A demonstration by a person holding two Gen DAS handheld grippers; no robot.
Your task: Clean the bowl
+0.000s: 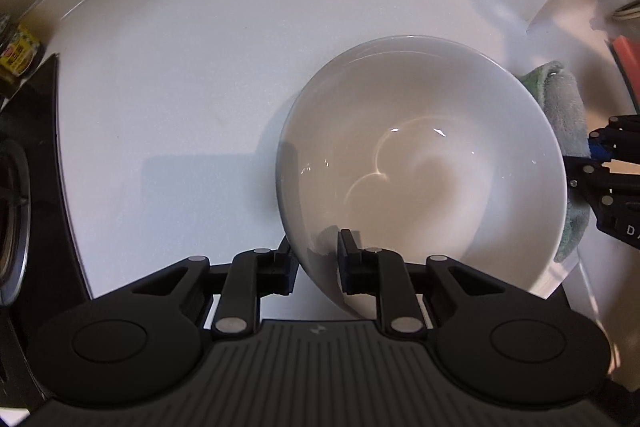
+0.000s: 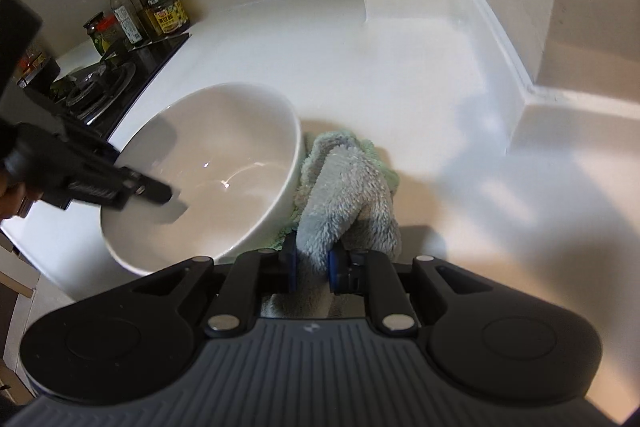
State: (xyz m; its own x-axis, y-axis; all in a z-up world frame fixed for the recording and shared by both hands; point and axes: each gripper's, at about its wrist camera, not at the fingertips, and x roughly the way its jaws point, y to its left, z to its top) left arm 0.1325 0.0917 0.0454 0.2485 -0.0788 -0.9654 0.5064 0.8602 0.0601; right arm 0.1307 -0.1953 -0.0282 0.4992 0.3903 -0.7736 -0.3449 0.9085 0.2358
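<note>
1. My left gripper (image 1: pixel 314 263) straddles the bowl (image 1: pixel 420 163) rim, one finger inside, one outside; whether they pinch, I can't tell.
2. My right gripper (image 2: pixel 312 267) clamps the cloth (image 2: pixel 344 187).
3. Bowl tilted on the counter (image 2: pixel 360 67), cloth touching it, near the stove (image 2: pixel 100 87) edge.

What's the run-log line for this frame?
left tongs: astride bowl rim, grip unclear | right tongs: shut on cloth | cloth: beside bowl, outside it | bowl: tilted on counter

White countertop (image 2: pixel 360 75), white bowl (image 2: pixel 208 155) and green-grey cloth (image 2: pixel 344 183) on it, jars (image 2: pixel 168 11) beside hob (image 2: pixel 120 75)
</note>
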